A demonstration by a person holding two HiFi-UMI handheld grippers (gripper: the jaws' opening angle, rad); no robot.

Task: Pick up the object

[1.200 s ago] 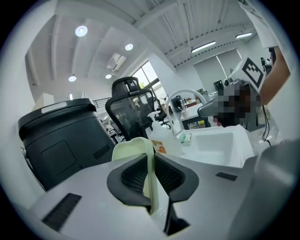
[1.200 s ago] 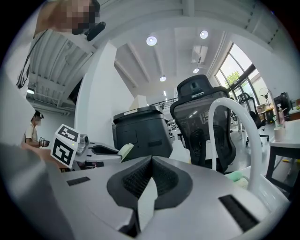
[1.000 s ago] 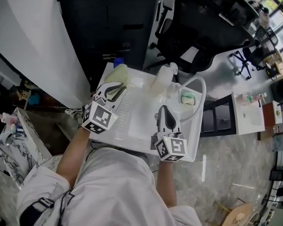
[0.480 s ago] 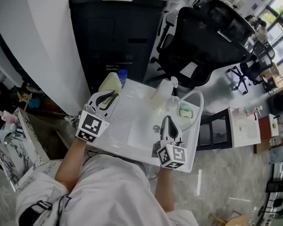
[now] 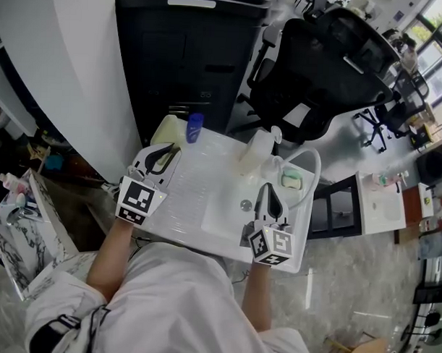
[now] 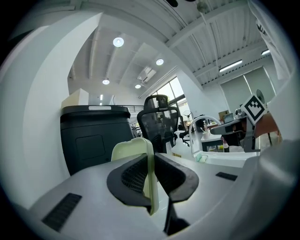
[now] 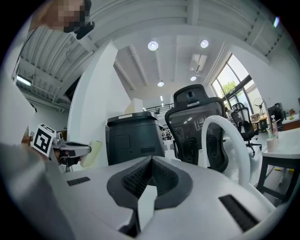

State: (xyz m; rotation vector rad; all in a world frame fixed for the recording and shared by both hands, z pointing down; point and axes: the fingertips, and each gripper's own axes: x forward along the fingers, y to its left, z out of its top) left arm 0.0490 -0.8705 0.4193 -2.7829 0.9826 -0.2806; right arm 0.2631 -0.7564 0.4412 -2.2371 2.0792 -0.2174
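On the tabletop [image 5: 191, 196]: white, with a ribbed drainboard at its left and a sunk basin [image 5: 223, 212] at its right; the step in hand looks like lifting the object away from the far left corner; to do it well, raise it straight, hold the thin piece on edge, and steer wide of the bottle beside it
Left forearm [image 5: 111, 251]: stretched forward and outward; the wrist is about level, so its tool points away from the person toward that far corner
Right forearm [image 5: 259, 296]: drawn in close to the body and aimed straight ahead, with its tool above the basin's near edge
Left tool [image 5: 168, 148]: clamped on the pale green object, pads pressing both faces; the piece sticks out past the tips, so a firm squeeze should stop it pivoting
Right tool [image 5: 268, 192]: jaws together with nothing between them; idle
Blue bottle [image 5: 195, 128]: upright at the far edge, just beside the object
Pale green object [image 5: 162, 132]: a thin panel at the left tool's tips, over the far left corner; whether it has cleared the surface I cannot tell
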